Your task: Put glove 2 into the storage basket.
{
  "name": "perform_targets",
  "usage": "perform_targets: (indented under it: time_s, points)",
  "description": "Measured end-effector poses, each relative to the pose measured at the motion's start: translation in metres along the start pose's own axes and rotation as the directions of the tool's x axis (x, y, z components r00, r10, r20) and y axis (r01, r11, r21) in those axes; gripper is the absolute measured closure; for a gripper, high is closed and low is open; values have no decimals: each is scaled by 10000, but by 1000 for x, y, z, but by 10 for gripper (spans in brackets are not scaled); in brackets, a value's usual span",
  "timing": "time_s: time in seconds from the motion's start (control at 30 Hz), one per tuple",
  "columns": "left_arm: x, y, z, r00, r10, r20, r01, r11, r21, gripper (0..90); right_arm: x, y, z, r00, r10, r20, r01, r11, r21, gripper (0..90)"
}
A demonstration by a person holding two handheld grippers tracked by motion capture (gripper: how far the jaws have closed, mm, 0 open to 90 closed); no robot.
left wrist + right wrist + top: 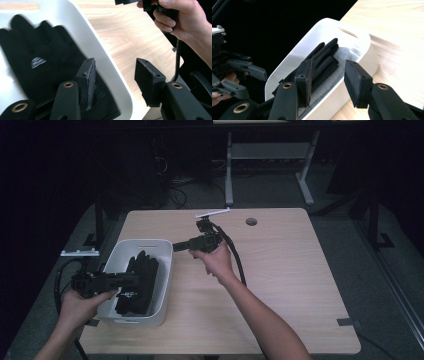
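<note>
Your left tongs (134,280) hang over the near part of the white bin (165,285), which sits at the left side of the wooden table (290,285). Your left hand (80,302) grips their body just outside the bin's left wall. Their jaws stand apart with nothing between them: in the left gripper view, one pad (89,82) hovers above the black gloves (47,65) and the other pad (149,81) sits out past the bin's rim, over bare wood. No pad presses on the fabric.

Your right tongs (176,246) point toward the bin's far right corner from the table side, held by your right hand (216,261), whose forearm runs up from the bottom of the high view. Their jaws are parted too, and empty. In the right gripper view they frame the bin's rim and the glove fingers beyond it, without touching either.

The black gloves (138,285) lie flat inside the bin, stacked, fingers pointing toward the far end, with a small pale logo (38,62) on the back of the top one. They rest on the bin's floor, free of both tongs.

A black cable (235,257) trails from your right tongs across the table toward you.
</note>
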State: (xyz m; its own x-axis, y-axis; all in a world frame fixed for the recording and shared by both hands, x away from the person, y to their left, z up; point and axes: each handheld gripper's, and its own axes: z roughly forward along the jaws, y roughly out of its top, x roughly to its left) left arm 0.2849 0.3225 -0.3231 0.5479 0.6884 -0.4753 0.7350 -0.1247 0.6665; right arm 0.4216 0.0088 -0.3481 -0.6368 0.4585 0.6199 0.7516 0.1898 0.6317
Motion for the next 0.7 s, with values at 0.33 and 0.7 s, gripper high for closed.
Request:
perform_targets:
  time_s: [0.33, 0.7]
  points:
    - [-35, 12, 32, 9956, 791, 503, -804, 9965, 232, 464, -12, -8, -40, 9996, 139, 240, -128, 9987, -494, 545]
    - [-77, 19, 79, 9813, 1594, 1079, -1658, 9847, 536, 404, -33, -29, -94, 9953, 617, 746, -531, 9922, -1127, 527]
